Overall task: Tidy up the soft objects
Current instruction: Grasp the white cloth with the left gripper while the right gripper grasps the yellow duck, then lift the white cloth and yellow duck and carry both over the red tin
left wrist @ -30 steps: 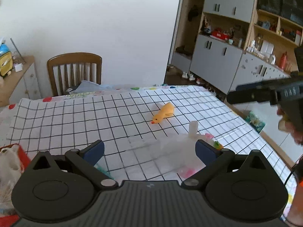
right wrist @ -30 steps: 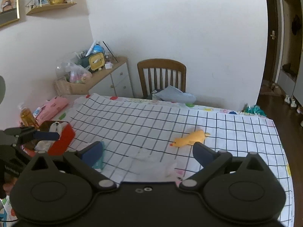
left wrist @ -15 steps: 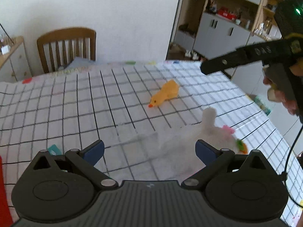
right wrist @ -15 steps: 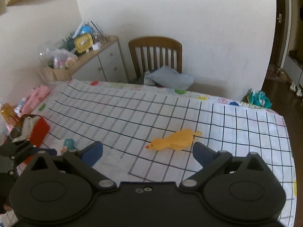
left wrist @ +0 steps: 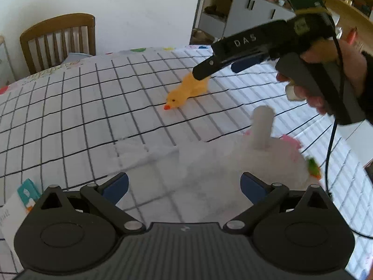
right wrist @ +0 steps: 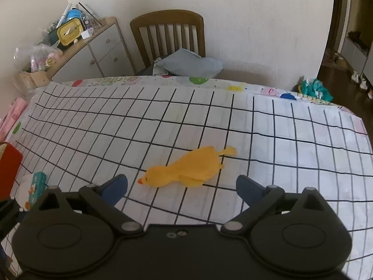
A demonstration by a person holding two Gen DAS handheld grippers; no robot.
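A soft yellow duck toy [right wrist: 186,169] lies flat on the checked tablecloth [right wrist: 291,140], beak to the left; it also shows in the left wrist view [left wrist: 186,91]. My right gripper [right wrist: 181,187] is open and empty, hovering just above the duck, which lies between its blue pads. In the left wrist view the right gripper [left wrist: 223,66] hangs over the duck's tail. My left gripper [left wrist: 184,184] is open and empty above a translucent plastic bag [left wrist: 233,163] with a white cylinder [left wrist: 262,128] and coloured bits inside.
A wooden chair [right wrist: 167,39] with a grey cushion [right wrist: 188,65] stands behind the table. A red box [right wrist: 9,170] and a teal-and-white packet [right wrist: 32,189] sit at the table's left edge. A cluttered sideboard [right wrist: 93,46] stands at the back left. Cabinets [left wrist: 251,11] line the right.
My right gripper has moved forward and down over the duck. My left gripper has moved closer to the plastic bag. Both stay open.
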